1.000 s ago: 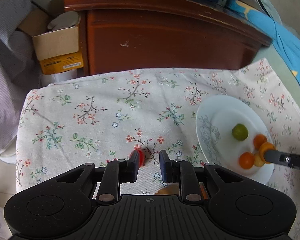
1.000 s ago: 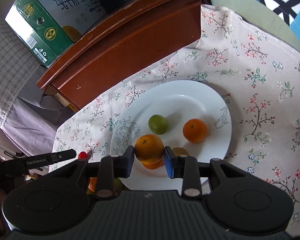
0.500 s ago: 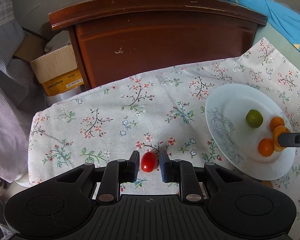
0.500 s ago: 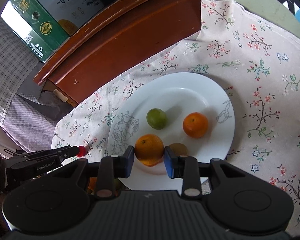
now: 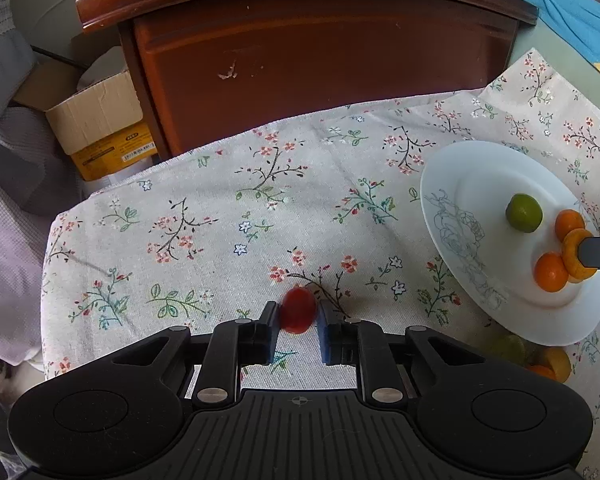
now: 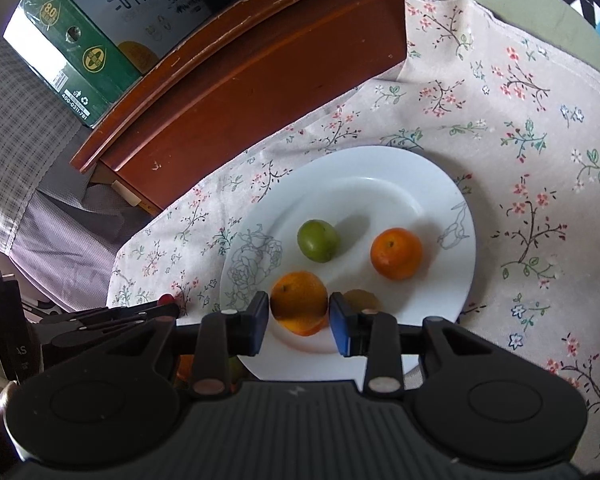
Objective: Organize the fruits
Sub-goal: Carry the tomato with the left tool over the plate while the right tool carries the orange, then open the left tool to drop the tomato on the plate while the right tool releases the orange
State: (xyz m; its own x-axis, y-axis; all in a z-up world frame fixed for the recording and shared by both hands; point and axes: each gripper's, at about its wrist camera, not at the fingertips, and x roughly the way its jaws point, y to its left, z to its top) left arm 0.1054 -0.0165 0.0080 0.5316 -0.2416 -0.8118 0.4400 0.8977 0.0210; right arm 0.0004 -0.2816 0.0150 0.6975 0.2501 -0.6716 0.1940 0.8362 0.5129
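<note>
My left gripper point(image 5: 298, 318) is shut on a small red tomato point(image 5: 298, 310) and holds it above the floral cloth, left of the white plate point(image 5: 472, 184). My right gripper point(image 6: 299, 312) is shut on an orange point(image 6: 299, 298) just over the near part of the plate point(image 6: 380, 168). On the plate lie a green fruit point(image 6: 318, 240), another orange point(image 6: 396, 253), a third orange point(image 5: 551, 271) under the held one, and a brownish fruit point(image 6: 360, 300) partly hidden by the right finger. The left gripper shows in the right wrist view point(image 6: 162, 308).
A dark wooden cabinet point(image 5: 320, 52) stands behind the table, with a green carton point(image 6: 80, 40) on top. A cardboard box point(image 5: 96, 120) sits on the left. More fruit point(image 5: 540, 358) lies beside the plate's near edge. Blue fabric point(image 5: 572, 12) is at the far right.
My left gripper closed on the red tomato and lifted it off the cloth. My right gripper still holds the orange over the plate, shifted slightly.
</note>
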